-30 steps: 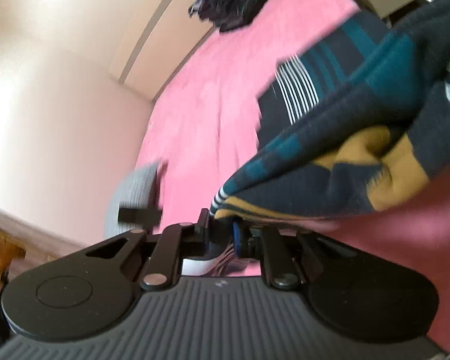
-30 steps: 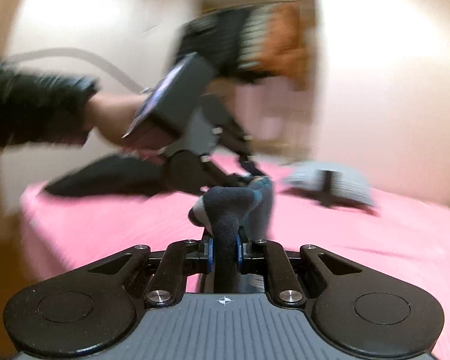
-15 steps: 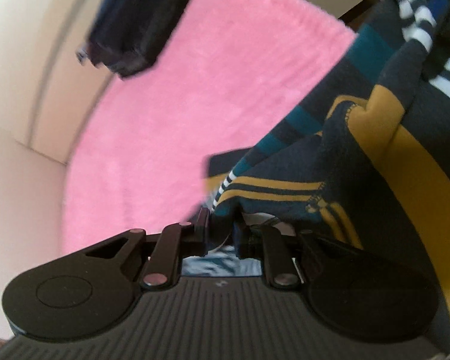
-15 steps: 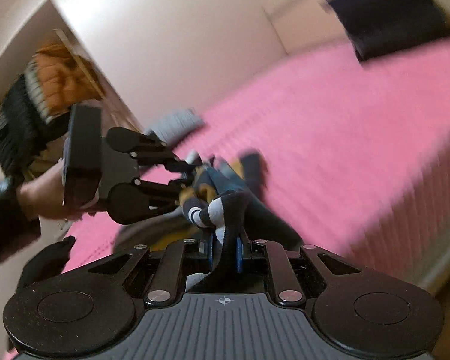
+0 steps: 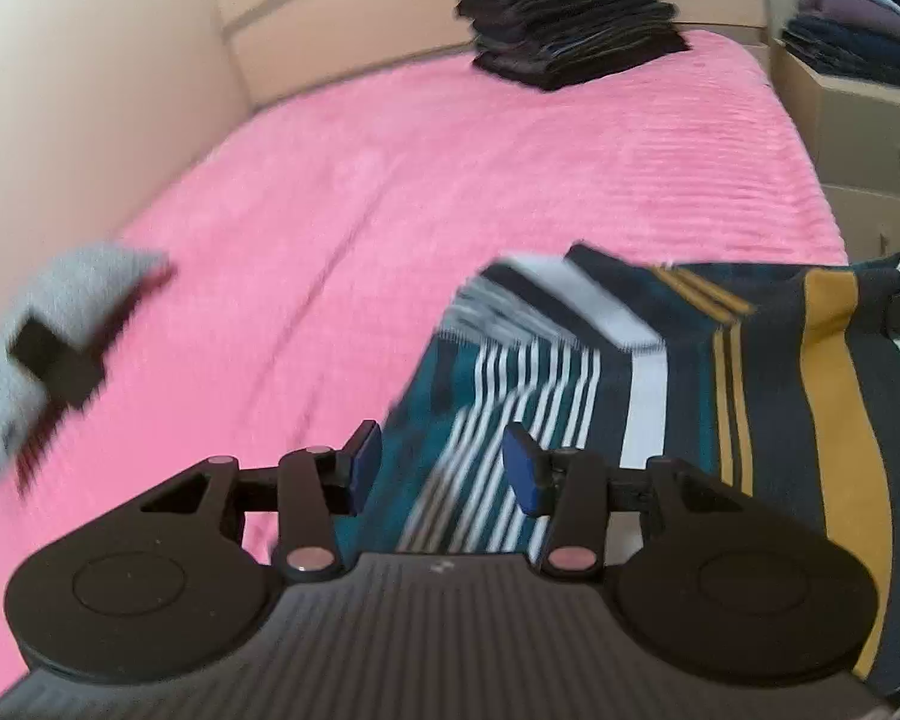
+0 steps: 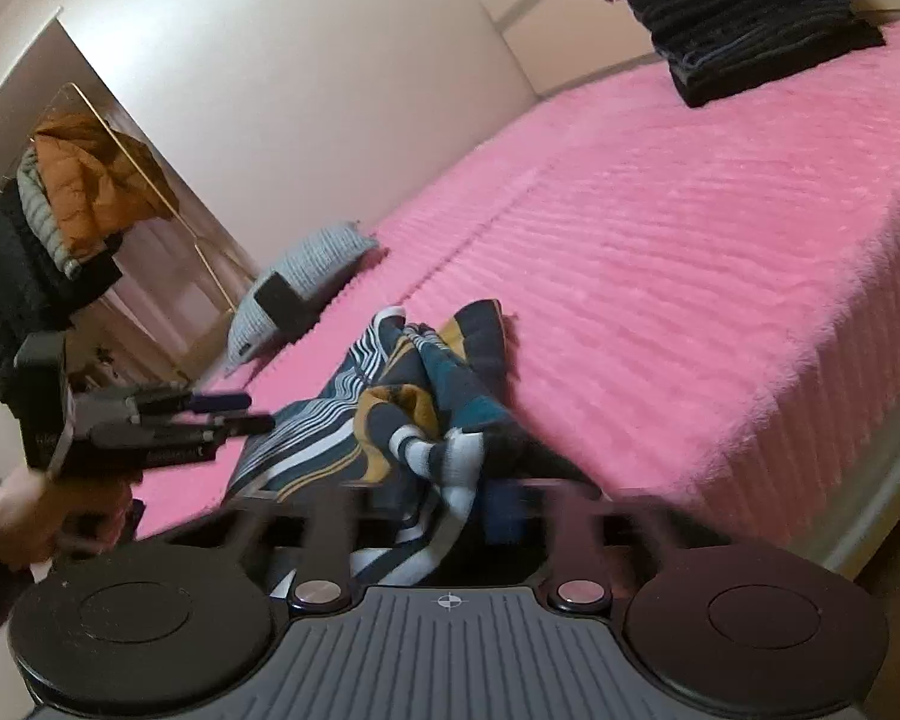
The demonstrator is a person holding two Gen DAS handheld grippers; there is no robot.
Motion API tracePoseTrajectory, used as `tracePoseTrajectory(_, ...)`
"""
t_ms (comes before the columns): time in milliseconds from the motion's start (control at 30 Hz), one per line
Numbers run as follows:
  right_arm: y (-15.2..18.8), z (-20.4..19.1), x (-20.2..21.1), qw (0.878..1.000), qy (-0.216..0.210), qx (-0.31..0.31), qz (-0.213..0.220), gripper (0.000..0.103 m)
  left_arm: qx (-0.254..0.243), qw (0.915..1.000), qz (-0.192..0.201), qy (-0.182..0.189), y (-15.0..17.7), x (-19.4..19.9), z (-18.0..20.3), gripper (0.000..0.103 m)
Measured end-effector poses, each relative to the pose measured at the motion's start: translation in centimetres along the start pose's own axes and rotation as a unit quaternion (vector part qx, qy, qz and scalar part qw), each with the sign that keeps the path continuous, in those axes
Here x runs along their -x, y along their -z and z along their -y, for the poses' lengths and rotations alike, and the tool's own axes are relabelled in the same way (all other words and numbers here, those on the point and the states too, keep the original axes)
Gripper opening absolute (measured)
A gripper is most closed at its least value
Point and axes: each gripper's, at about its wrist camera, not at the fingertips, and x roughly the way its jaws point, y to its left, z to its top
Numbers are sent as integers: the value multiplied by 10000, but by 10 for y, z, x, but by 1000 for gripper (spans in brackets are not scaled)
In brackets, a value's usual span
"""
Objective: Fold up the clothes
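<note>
A dark sweater with teal, mustard and white stripes point(image 5: 660, 408) lies spread and rumpled on the pink bed cover point(image 5: 450, 180). My left gripper point(image 5: 444, 468) hovers over its near edge; its jaws are opening, the blue pads stand apart and do not press on the cloth below. In the right wrist view the sweater point(image 6: 342, 438) is bunched and rises to my right gripper point(image 6: 468, 504), whose blurred fingers pinch a fold. The left gripper point(image 6: 240, 412), held by a hand, sits left of the sweater.
A stack of dark folded clothes point(image 5: 570, 18) stands at the bed's far end by the wall. A grey knit pillow point(image 6: 306, 276) with a black object on it lies at the left. A dresser point(image 5: 858, 120) carries more clothes. A rack of coats point(image 6: 72, 204) stands beyond the bed.
The left jaws have opened and let go of the sweater's hem. The sweater has come down from the air onto the bed. Both views have rolled toward level.
</note>
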Motion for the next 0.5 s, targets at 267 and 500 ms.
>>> tracePoseTrajectory(267, 22, 29, 10, 9990, 115, -419, -83, 13, 222, 9997, -85, -13, 17, -12, 11, 39)
tracePoseTrajectory(500, 6, 19, 11, 9997, 122, -143, 131, 12, 560, 9982, 172, 94, 13, 0, 5, 36)
